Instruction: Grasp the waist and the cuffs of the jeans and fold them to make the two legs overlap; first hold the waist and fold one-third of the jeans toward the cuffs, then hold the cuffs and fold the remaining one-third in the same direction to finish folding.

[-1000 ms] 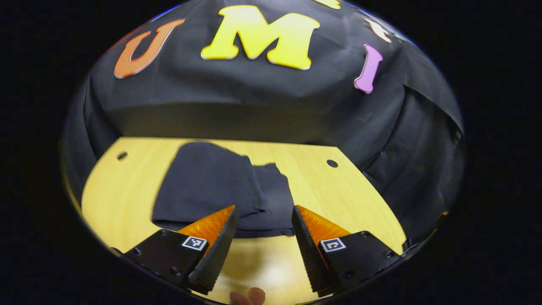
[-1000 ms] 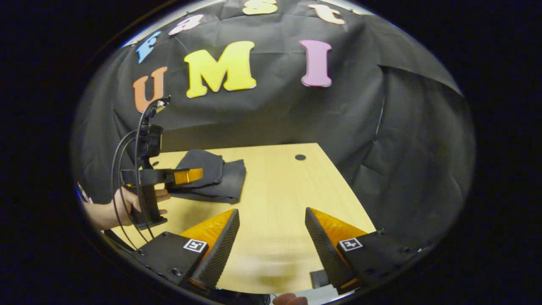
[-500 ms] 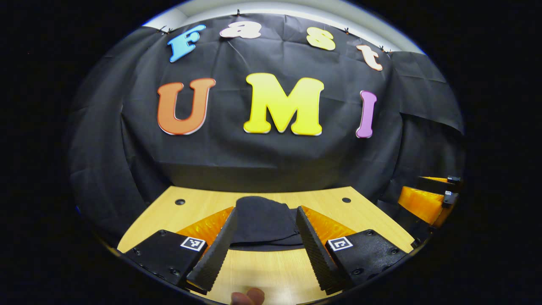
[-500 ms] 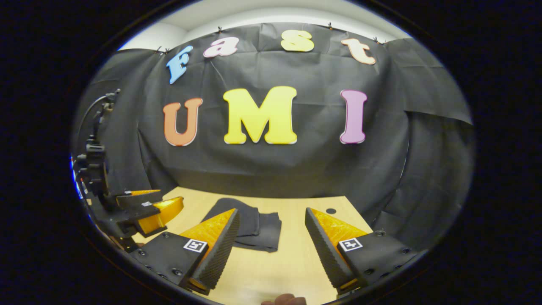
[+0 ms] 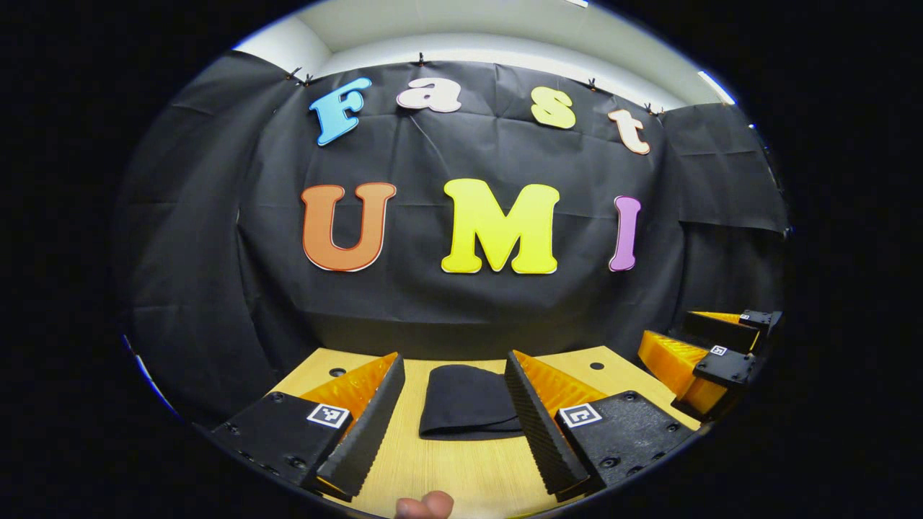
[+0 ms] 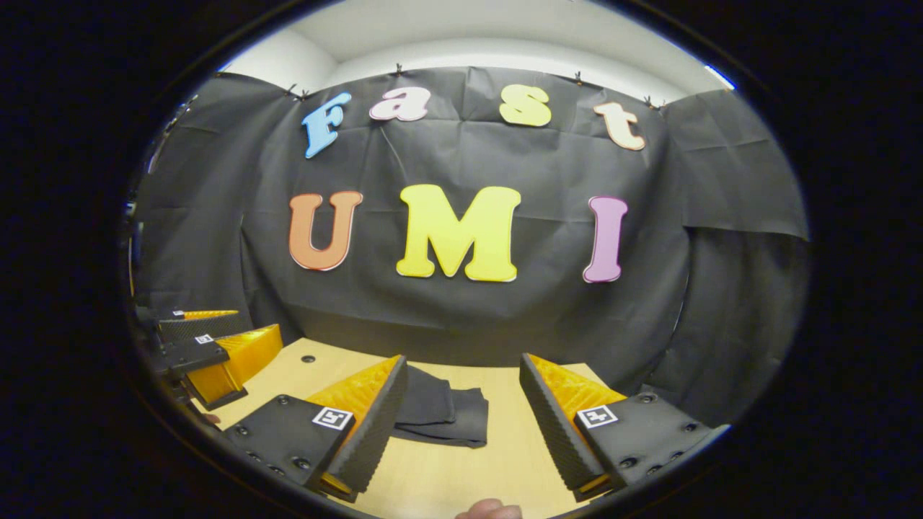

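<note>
The jeans (image 5: 467, 409) lie folded into a compact dark bundle on the wooden surface (image 5: 461, 476), toward its far half, near the black cloth wall (image 5: 461, 303) behind it. In the right gripper view the same bundle (image 6: 443, 417) shows stacked layers, with a lower layer sticking out on its right side; which end is the waist and which the cuffs is hard to make out. The left tool (image 5: 453, 422) hangs short of the jeans with its two fingers spread wide apart, holding nothing, the bundle showing in the gap between them. The right tool (image 6: 463, 425) is likewise spread wide and empty, also short of the jeans and a little to their right. From the left gripper view the right tool (image 5: 703, 364) appears well to the right of the jeans; from the right gripper view the left tool (image 6: 209, 349) appears well to their left. A fingertip (image 5: 425, 504) shows at the bottom edge on the near side of the jeans. Small round holes (image 5: 596, 365) mark the surface's far corners beyond the jeans.
</note>
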The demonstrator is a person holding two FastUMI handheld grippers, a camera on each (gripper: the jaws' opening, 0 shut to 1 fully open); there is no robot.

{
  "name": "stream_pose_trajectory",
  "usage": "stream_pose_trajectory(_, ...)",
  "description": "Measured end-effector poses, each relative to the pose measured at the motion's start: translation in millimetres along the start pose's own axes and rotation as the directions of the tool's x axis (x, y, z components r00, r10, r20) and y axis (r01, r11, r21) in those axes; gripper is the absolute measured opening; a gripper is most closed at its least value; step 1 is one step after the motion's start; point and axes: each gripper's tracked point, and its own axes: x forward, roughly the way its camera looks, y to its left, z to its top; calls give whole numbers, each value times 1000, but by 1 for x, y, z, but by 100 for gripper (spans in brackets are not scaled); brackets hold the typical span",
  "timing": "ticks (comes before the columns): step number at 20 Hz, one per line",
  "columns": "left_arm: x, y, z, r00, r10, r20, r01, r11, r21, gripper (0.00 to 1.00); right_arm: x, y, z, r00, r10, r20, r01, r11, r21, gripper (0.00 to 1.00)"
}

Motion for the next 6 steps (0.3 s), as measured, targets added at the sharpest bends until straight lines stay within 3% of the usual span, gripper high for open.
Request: stream_pose_trajectory(6, -11, 22, 7, 998, 46, 30, -46, 999, 14, 90, -8, 11, 2, 999, -27, 25, 27, 999, 20, 94)
